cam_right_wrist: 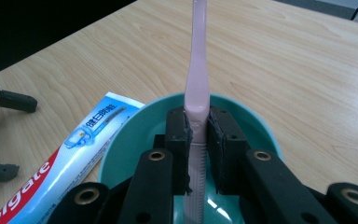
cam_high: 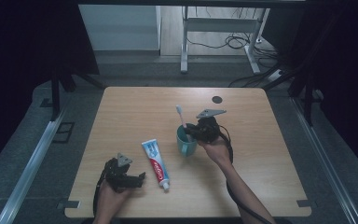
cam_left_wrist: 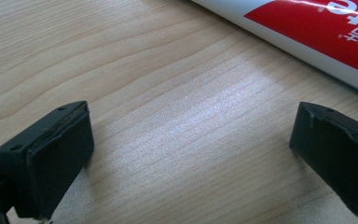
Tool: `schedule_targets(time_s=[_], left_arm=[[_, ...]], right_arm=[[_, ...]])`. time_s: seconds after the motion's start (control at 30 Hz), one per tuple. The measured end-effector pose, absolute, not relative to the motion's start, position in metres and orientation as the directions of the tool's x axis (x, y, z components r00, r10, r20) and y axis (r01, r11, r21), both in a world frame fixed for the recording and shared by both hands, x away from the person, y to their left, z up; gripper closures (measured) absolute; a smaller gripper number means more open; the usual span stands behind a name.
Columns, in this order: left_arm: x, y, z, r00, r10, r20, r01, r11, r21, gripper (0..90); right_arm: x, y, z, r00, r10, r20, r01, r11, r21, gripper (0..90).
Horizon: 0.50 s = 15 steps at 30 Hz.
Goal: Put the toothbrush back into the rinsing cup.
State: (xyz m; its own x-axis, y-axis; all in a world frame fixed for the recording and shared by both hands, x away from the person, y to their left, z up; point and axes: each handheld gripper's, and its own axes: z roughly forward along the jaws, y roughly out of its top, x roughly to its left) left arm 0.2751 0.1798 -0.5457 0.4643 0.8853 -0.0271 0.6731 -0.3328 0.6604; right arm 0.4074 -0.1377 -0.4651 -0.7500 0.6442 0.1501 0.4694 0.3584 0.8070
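Toothbrush [cam_right_wrist: 198, 88] stands handle-down in the teal cup [cam_high: 186, 142], clamped by the right gripper [cam_right_wrist: 198, 140]; release likely remains. Left of the cup, toothpaste [cam_high: 155, 163] lies flat, untouched; beyond it, the left gripper [cam_high: 129, 179] rests spread, empty.

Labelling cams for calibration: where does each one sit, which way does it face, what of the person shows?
High view: above the person's side, looking forward and down on the table; both forearms, left gripper, right gripper.
Left gripper view: rides the left gripper, facing bare wood; open jaws.
Right gripper view: rides the right gripper, looking into the cup; jaws clamp the toothbrush.
Shared: toothpaste tube in all three.
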Motion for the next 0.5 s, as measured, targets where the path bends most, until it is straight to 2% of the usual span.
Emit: schedule_targets(time_s=[0.5], left_arm=[[0.275,0.18,-0.546,0.462,0.887,-0.03,0.675,-0.329,0.66,0.0]], right_arm=[[0.409,-0.133,-0.476,-0.748,0.647,0.146,0.493,0.395,0.776,77.5]])
